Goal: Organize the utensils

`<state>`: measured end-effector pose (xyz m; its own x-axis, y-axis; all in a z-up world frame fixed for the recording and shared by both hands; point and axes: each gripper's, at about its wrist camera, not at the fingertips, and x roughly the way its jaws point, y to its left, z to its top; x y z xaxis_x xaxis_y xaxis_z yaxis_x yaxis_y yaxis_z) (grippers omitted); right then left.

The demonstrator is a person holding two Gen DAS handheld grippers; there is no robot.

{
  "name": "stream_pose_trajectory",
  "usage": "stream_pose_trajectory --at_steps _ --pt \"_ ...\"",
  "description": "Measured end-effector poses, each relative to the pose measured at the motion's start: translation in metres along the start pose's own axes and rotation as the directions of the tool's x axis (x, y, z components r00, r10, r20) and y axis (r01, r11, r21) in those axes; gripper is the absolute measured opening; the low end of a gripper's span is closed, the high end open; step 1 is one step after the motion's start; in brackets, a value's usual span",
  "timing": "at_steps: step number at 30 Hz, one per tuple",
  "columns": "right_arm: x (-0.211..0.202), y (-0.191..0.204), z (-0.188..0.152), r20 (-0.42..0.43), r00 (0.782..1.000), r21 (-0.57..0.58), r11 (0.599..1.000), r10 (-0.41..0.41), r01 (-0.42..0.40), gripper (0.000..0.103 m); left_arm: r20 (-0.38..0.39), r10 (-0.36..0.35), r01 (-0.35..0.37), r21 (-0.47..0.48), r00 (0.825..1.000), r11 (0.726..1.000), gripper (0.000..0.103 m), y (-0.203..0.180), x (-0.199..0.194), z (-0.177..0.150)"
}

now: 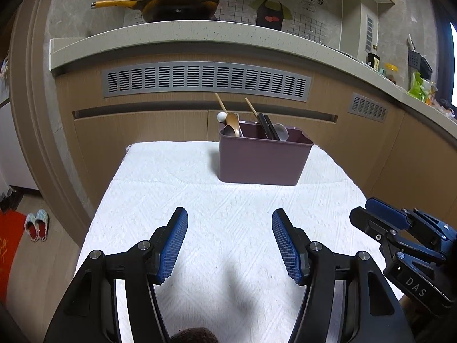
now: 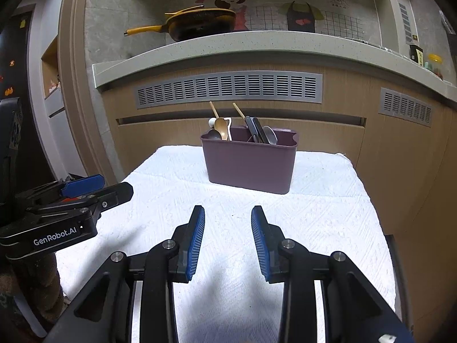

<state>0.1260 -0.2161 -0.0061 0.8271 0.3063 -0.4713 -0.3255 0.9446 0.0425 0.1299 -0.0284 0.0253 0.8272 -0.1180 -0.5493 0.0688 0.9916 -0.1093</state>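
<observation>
Utensils upright in maroon caddy, both tongs apparently empty

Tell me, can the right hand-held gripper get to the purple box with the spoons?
Probably yes. The right hand-held gripper is open and empty, and only bare white cloth lies between it and the purple box straight ahead.

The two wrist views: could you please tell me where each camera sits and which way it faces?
Left wrist: sits on the left tool, faces the purple caddy on the white cloth; right tool shows at right.
Right wrist: sits on the right tool, faces the same caddy; left tool shows at left.
Shared: caddy, cloth, yellow pan.
</observation>
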Motion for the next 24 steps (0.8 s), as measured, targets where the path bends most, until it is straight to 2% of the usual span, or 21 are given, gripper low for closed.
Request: stream_pose_trajectory --at_steps 16,24 --pt "-0.0003 -0.0014 0.0003 0.000 1.000 0.010 1.000 -0.004 0.004 0.033 -0.014 -0.007 0.007 0.010 1.000 1.000 0.062 -0.0022 0.0012 -0.0006" --pt "-0.0022 -0.0038 0.0001 0.005 1.000 0.022 1.000 -0.008 0.008 0.033 0.003 -0.009 0.009 0.024 1.000 1.000 0.062 -0.0040 -0.0005 -0.0001"
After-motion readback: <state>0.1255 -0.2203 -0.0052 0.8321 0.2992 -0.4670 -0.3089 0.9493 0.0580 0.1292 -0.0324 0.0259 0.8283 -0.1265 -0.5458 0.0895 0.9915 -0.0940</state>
